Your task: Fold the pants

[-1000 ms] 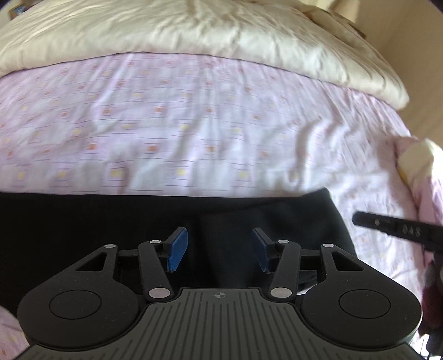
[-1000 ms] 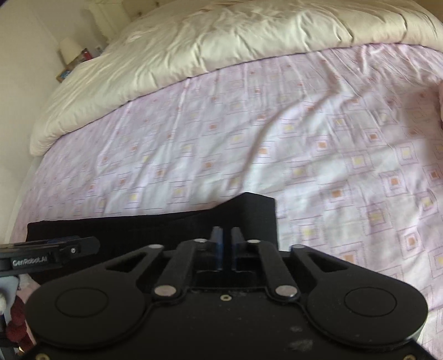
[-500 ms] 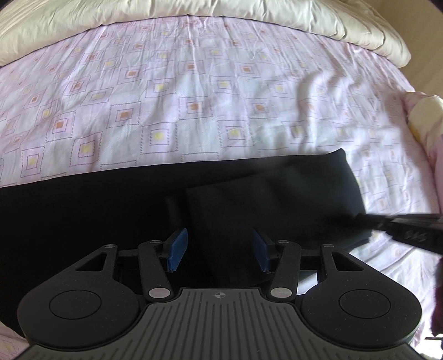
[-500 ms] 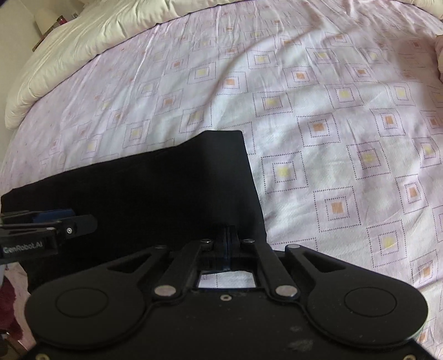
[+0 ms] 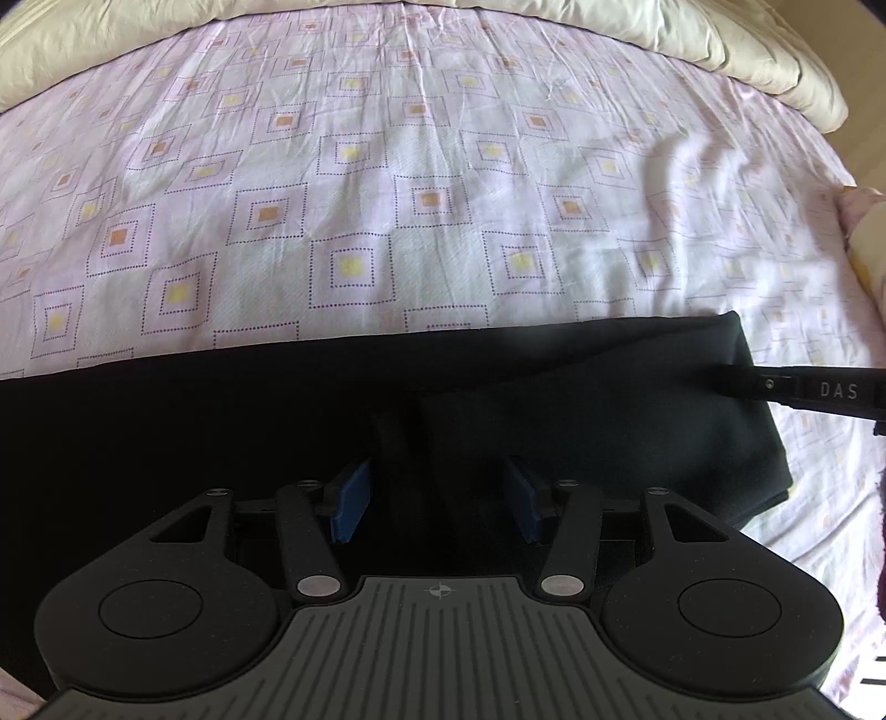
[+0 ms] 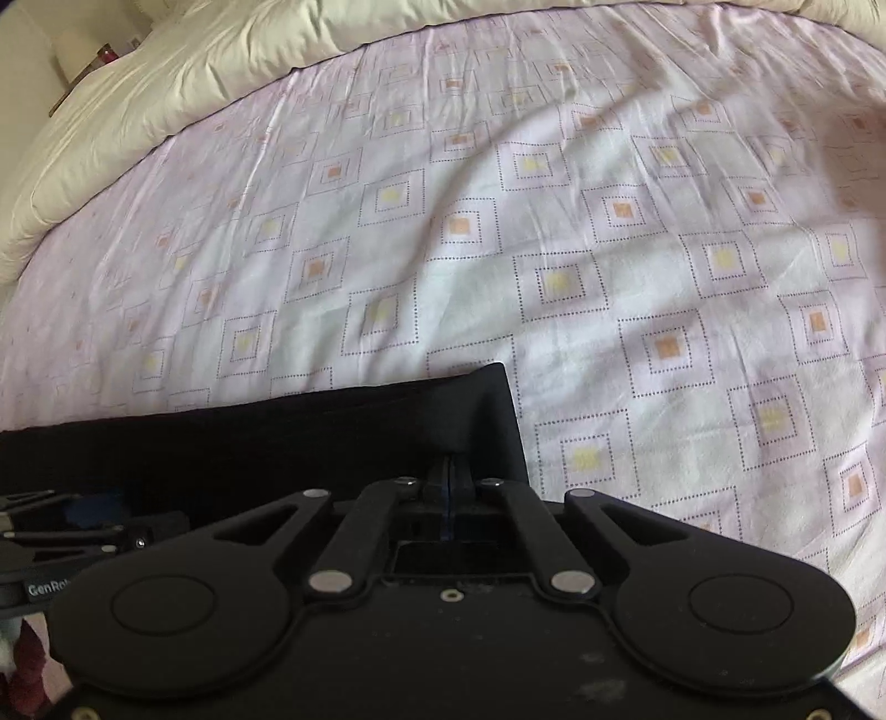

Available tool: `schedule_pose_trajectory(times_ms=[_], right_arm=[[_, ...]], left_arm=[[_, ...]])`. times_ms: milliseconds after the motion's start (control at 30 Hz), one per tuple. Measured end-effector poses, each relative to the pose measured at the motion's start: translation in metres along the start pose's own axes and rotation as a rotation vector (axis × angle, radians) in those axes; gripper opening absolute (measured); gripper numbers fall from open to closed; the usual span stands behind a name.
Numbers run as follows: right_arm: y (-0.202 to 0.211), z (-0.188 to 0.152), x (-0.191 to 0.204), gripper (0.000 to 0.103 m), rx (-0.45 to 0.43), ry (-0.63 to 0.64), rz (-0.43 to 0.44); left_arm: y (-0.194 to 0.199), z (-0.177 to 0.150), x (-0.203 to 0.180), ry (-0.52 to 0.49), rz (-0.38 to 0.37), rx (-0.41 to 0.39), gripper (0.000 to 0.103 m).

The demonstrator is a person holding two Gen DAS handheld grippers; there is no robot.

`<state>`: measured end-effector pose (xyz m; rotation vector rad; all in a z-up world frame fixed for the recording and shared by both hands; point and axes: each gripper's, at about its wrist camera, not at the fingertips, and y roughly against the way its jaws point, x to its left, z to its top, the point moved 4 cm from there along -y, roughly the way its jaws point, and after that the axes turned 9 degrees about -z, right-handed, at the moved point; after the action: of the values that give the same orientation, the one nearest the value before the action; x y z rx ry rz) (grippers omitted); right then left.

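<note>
the black pants (image 5: 277,432) lie flat on the bed (image 5: 421,166), which carries a pink sheet printed with dotted squares. in your left wrist view they run as a dark band from 9 o'clock to 3 o'clock across the lower middle, with a folded layer (image 5: 598,426) lying on top toward 3 o'clock. a cream duvet (image 5: 720,39) is bunched along the far edge of the bed at 12 o'clock.

your left claw (image 5: 437,498) points steeply down over the pants. its blue pads (image 5: 349,501) stand apart, and a ridge of the black fabric sits in the gap between them. the pads do not press on it.

your right claw (image 6: 449,476) has its jaws fully together, pinching a raised peak of the pants (image 6: 266,443) close to their corner. the fabric tents up into the closed tips. from that corner the sheet lies bare toward 3 o'clock.

in your left wrist view the right claw (image 5: 736,382) enters as a dark arm from 3 o'clock, its tip on the pants' end. in your right wrist view the left claw (image 6: 94,512) appears at 8 o'clock, over the dark fabric.
</note>
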<state>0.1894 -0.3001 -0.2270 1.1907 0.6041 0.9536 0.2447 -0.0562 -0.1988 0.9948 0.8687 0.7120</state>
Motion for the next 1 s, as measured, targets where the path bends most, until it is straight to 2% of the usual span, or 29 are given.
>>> schedule_pose_trajectory(times_ms=[33,67,167,300,500,733,867,1000], right_arm=[[0.005,-0.001,-0.001,0.002,-0.007,-0.001,0.000],[0.013,-0.001,-0.002,0.009,-0.023,-0.005,0.005],[0.045,-0.011,-0.006,0.010,-0.069,-0.025,0.052],[0.075,-0.037,-0.003,0.012,-0.084,-0.010,0.107],[0.101,-0.094,0.016,0.016,-0.072,0.067,0.170],[0.115,-0.158,0.044,0.019,-0.006,0.203,0.269],[0.122,-0.181,0.067,0.019,0.005,0.313,0.319],[0.130,-0.191,0.096,0.019,-0.014,0.368,0.354]], left_arm=[[0.006,0.000,0.000,0.004,0.009,-0.014,0.050],[0.013,0.000,-0.001,0.004,0.018,-0.034,0.050],[0.039,-0.008,-0.002,0.017,0.041,-0.077,0.050],[0.062,-0.034,-0.003,0.053,0.078,-0.062,0.050],[0.089,-0.090,0.003,0.114,0.122,-0.032,0.050],[0.115,-0.150,0.005,0.245,0.169,-0.038,0.050],[0.127,-0.170,0.011,0.288,0.200,-0.051,0.050],[0.139,-0.177,0.026,0.305,0.231,-0.073,0.050]])
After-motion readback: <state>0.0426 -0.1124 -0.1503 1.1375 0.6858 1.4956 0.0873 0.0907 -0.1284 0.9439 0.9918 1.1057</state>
